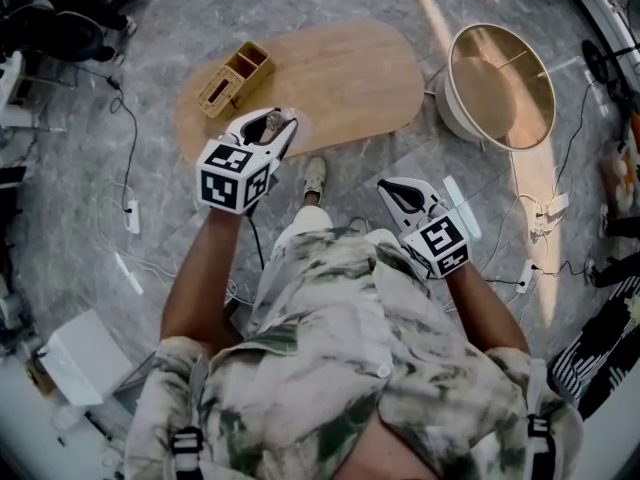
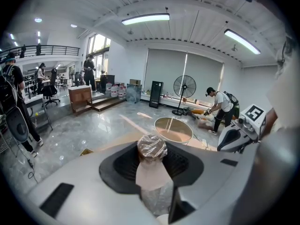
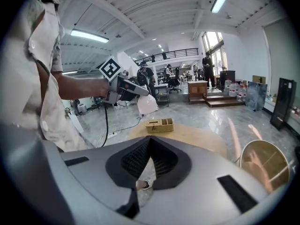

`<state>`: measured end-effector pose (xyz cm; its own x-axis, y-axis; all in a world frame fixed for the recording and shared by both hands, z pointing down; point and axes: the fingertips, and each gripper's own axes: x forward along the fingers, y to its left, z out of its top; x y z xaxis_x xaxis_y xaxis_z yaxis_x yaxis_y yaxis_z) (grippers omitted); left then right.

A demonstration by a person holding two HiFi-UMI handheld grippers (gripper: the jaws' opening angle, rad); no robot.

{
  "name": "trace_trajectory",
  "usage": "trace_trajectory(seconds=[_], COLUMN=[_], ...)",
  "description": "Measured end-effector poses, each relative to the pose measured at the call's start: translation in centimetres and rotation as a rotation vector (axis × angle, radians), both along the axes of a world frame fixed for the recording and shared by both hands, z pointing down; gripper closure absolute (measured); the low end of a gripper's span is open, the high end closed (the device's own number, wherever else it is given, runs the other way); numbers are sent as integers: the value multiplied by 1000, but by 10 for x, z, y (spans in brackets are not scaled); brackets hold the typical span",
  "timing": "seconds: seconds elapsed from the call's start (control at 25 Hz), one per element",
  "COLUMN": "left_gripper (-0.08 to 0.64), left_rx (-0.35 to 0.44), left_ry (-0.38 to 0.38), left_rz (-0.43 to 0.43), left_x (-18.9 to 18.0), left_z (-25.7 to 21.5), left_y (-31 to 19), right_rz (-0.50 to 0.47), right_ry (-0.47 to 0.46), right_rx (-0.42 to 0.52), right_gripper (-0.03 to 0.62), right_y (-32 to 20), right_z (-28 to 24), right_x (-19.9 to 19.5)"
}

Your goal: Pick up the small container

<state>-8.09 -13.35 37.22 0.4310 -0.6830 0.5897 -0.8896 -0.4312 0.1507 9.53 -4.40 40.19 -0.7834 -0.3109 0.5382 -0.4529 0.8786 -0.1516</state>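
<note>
On the low table (image 1: 340,78), the basket (image 1: 235,76) sits at the left end (round table (image 1: 500,86) to its right).

Wooden tabletop (image 1: 340,73) bare beside wicker organizer (image 1: 235,76) at one end, round table (image 1: 500,86) alongside

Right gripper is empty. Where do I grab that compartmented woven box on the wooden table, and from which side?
Come down from straight above and pinch one long side wall of the woven box: one jaw in a compartment, one outside. It sits open-topped on the wooden table; its thin upright walls likely fit the right gripper better than its wide body.
</note>
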Motion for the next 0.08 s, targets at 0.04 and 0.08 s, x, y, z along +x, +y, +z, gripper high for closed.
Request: trace_trajectory(seconds=[0.04, 0.08], left_gripper=[410, 410], left_rx=[-1, -1], left_ry=[-1, -2], left_rz=[-1, -2], left_x=[0, -1], left_z=[1, 2], left_y=[-2, -3], right_rz=[1, 1], right_ry=[-1, -2], right_rx=[-1, -1], right_gripper=[571, 571], right_y=[-2, -3], right_z=[0, 1], right_x=[0, 0])
